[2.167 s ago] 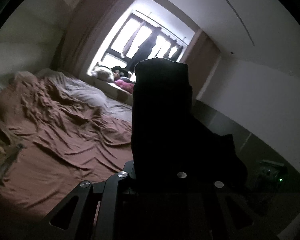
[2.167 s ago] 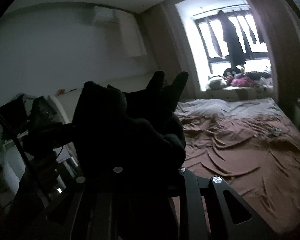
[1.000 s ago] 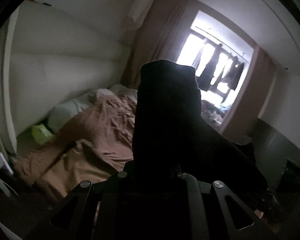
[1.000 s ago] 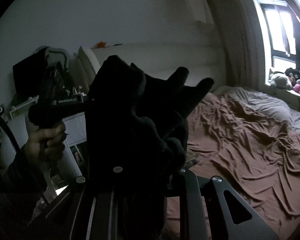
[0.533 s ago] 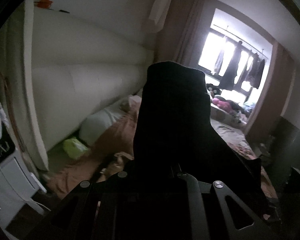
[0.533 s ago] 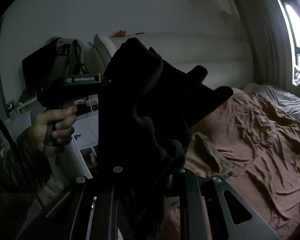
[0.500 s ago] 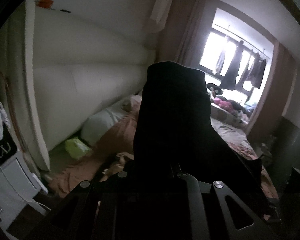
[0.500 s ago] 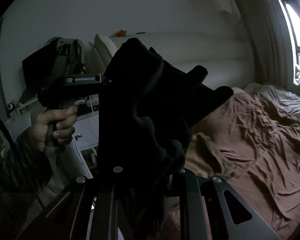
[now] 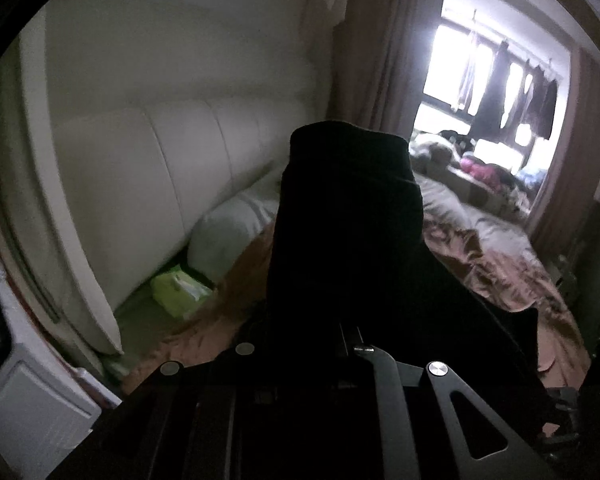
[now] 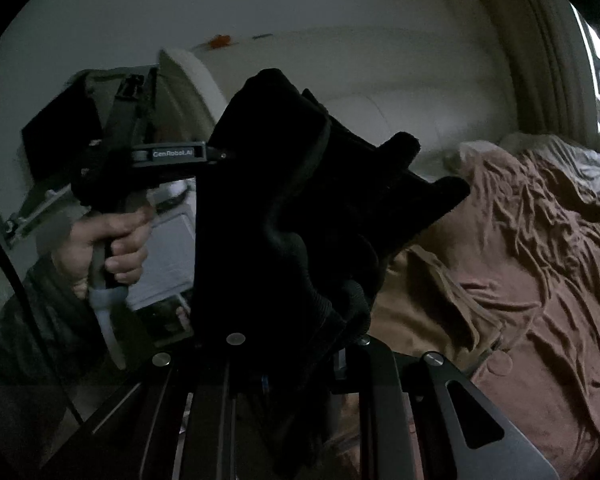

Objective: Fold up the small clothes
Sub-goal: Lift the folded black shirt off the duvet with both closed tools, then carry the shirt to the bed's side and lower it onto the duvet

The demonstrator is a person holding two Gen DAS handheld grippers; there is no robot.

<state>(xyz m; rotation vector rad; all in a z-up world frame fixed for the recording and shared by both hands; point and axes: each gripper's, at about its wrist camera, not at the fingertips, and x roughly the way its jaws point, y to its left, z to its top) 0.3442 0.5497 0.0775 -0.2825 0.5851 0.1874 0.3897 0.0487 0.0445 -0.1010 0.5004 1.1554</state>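
Observation:
A black garment (image 9: 352,220) is held up in the air between both grippers. In the left wrist view it drapes over my left gripper (image 9: 350,320), which is shut on it; the fingertips are hidden by the cloth. In the right wrist view the same black garment (image 10: 300,208) bunches over my right gripper (image 10: 300,320), shut on it too. The hand-held left gripper body (image 10: 168,156) shows in the right wrist view, gripping the cloth's left edge.
A bed with a rumpled brown sheet (image 10: 540,248) lies below and to the right. A white padded headboard (image 9: 172,168), a white pillow (image 9: 228,232) and a green packet (image 9: 180,292) sit at the bed's head. A white cabinet (image 9: 28,392) stands at left. A bright window (image 9: 492,88) is beyond.
Both grippers have swung left with the garment, from facing the window and foot of the bed toward the headboard and bedside. The grip on the cloth has not changed.

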